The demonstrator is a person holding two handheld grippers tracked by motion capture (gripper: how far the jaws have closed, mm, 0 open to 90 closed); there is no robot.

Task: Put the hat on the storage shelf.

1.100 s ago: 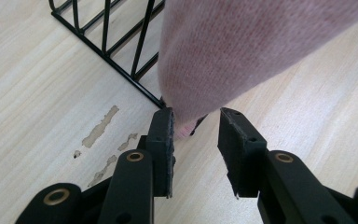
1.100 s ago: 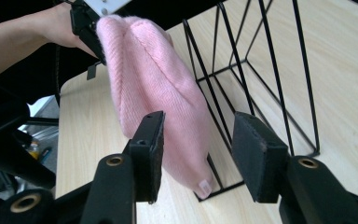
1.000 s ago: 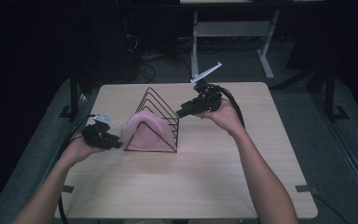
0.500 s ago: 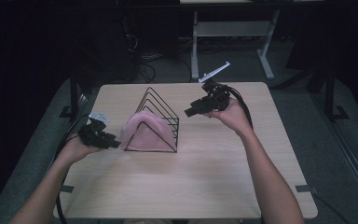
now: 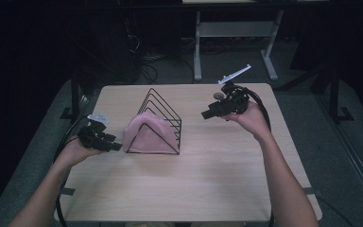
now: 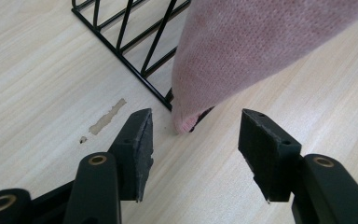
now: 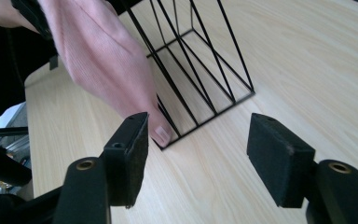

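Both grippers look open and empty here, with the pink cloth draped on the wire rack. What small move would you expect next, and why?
Probably the left gripper eases forward and closes on the pink cloth. Its jaws stand open on either side of the cloth's hanging corner, just short of it, beside the black wire rack. The right gripper is open too, but held off the rack's other side, farther from the cloth.
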